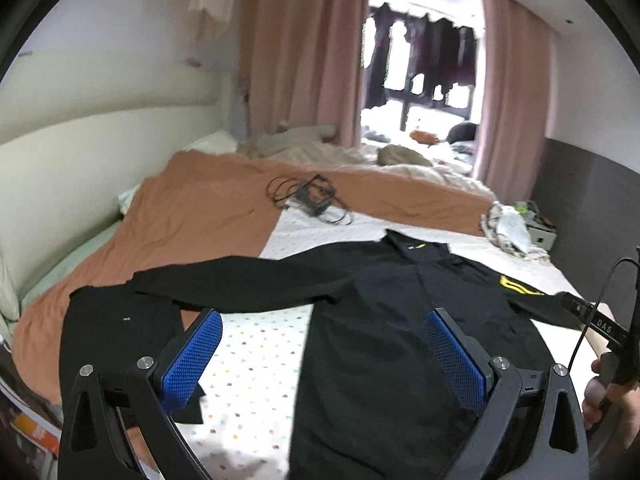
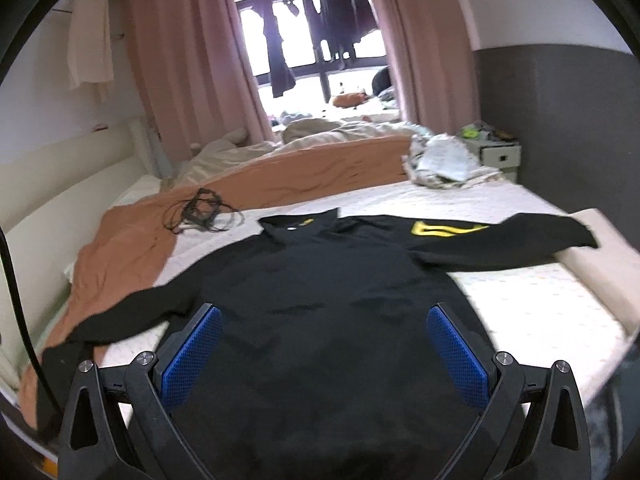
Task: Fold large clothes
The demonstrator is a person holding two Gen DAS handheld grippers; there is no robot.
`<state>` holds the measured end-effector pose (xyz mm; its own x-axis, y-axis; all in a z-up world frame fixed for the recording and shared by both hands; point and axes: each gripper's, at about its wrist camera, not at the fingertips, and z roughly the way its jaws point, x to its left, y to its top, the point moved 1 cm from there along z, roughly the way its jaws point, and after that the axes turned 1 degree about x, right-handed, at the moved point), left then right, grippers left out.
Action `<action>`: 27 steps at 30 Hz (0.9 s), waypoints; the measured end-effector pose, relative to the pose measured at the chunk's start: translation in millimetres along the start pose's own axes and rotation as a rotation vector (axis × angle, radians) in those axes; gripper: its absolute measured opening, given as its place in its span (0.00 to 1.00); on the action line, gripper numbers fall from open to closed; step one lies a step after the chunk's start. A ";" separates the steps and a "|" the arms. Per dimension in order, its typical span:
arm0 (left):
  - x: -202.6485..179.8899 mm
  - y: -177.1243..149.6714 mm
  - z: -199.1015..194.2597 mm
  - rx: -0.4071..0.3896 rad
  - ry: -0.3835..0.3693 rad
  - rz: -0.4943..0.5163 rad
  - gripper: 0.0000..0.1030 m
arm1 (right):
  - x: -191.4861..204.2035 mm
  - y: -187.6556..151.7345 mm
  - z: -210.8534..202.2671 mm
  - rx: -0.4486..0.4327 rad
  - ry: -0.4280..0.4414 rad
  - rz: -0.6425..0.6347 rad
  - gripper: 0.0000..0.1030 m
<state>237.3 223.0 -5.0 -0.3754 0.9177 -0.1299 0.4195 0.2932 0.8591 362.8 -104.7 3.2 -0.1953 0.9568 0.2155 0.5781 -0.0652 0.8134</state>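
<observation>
My left tool and right tool both hover with pads apart, empty. Just ahead, the black jacket lies spread on the bed, sleeves out. Folding hasn't begun, I judge; next, pinch a sleeve inward.

Daylight from the window blows out white between the curtains, the room dim, both fisheye views edge-curved, black-cornered, slightly blurred.
</observation>
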 end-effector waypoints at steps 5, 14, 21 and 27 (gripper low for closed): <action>25.8 14.4 31.0 0.044 0.033 -0.053 0.99 | 37.5 10.4 52.0 0.036 0.078 -0.003 1.00; 79.4 35.1 82.7 0.101 0.130 -0.147 0.99 | 96.1 17.5 135.5 0.139 0.193 -0.081 1.00; 129.6 40.6 135.1 0.176 0.189 -0.248 0.89 | 120.0 18.1 196.6 0.206 0.229 -0.080 1.00; 167.8 35.9 180.5 0.262 0.219 -0.323 0.79 | 134.4 18.5 239.7 0.263 0.258 -0.105 0.98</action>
<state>338.5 435.9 -85.3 -0.6749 0.6984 -0.2383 0.4362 0.6381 0.6345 537.2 90.7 -82.3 -0.4380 0.8494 0.2944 0.7213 0.1366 0.6790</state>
